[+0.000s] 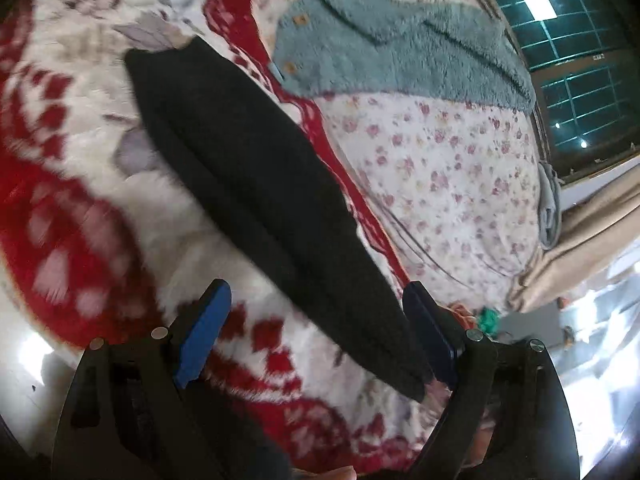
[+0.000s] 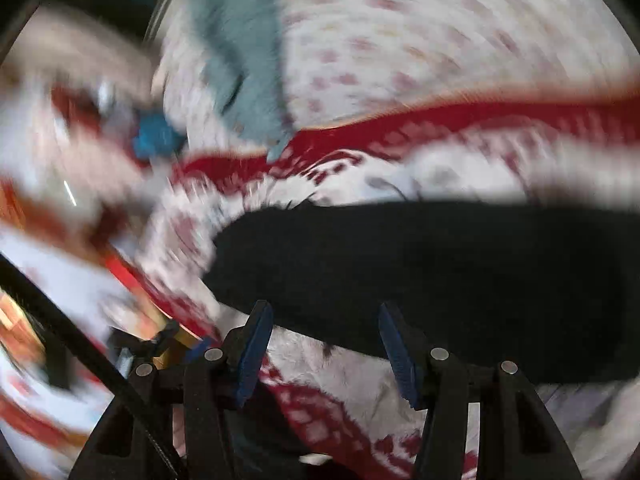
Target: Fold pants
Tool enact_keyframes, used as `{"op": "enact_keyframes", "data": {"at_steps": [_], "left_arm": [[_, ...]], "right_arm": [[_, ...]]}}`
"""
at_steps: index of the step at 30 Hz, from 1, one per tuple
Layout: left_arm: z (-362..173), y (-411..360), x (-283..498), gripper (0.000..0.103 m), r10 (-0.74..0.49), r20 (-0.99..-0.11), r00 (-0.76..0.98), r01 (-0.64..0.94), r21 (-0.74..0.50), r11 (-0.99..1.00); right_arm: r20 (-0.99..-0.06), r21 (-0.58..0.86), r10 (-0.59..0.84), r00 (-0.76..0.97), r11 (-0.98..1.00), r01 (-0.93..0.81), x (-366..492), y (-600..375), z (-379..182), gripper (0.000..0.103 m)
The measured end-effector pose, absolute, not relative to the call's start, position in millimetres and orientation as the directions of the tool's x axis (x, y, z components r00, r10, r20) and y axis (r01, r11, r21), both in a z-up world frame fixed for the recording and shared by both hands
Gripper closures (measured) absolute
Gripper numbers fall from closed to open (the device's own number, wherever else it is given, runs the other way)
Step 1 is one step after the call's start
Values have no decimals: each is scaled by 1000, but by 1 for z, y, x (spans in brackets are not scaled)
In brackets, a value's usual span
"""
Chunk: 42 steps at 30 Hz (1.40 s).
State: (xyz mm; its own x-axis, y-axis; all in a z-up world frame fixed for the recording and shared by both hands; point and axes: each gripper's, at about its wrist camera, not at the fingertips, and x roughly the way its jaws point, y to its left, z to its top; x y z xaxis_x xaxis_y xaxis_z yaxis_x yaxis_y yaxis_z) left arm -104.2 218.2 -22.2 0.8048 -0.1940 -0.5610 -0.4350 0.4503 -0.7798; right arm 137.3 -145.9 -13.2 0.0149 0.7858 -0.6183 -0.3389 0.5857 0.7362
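Observation:
The black pants (image 1: 256, 184) lie folded lengthwise into a long strip on a red-and-white fuzzy blanket (image 1: 80, 208), running from upper left to lower right. My left gripper (image 1: 316, 286) is open above the strip's near end, which passes close to the right blue pad (image 1: 432, 340) without being pinched. The right wrist view is heavily blurred. In it the pants (image 2: 460, 280) stretch across to the right edge, and my right gripper (image 2: 323, 308) is open with its fingertips at the strip's near edge and nothing pressed between the pads.
A teal fleece garment (image 1: 400, 48) lies spread on a floral sheet (image 1: 440, 168) beyond the blanket. A window (image 1: 580, 60), a beige curtain (image 1: 592, 232) and a grey cloth (image 1: 550, 208) stand at the right. The teal garment (image 2: 240, 60) also shows, blurred, in the right wrist view.

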Motion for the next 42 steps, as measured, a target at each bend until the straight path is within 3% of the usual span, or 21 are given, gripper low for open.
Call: {"op": "enact_keyframes", "data": {"at_steps": [3, 6, 10, 17, 24, 36, 40, 42], "left_arm": [[-23, 250, -89, 15, -267, -528, 806, -419, -829, 371], [-30, 277, -81, 15, -321, -474, 820, -404, -876, 263], [-49, 297, -79, 15, -344, -485, 804, -453, -875, 173], [-71, 309, -89, 15, -415, -392, 821, -408, -911, 54], [-76, 326, -76, 15, -409, -365, 836, -386, -922, 34], [-76, 335, -53, 15, -369, -423, 828, -395, -906, 152], [-69, 329, -44, 16, -323, -488, 811, -419, -869, 262], [-64, 323, -38, 22, -288, -557, 779, -459, -820, 342]], "right_arm": [[-537, 833, 839, 89, 544, -102, 148, -200, -65, 49], [-496, 868, 856, 145, 495, 45, 153, -229, -94, 48], [-441, 894, 883, 162, 419, 157, 156, -244, -113, 49], [-462, 882, 868, 184, 429, 195, 144, -242, -104, 47], [-421, 905, 874, 243, 388, 172, 148, -250, -109, 48], [-424, 903, 855, 298, 423, 72, 148, -242, -96, 43], [-423, 900, 846, 324, 435, 39, 151, -239, -90, 43], [-460, 875, 824, 330, 483, 14, 152, -236, -88, 43]]}}
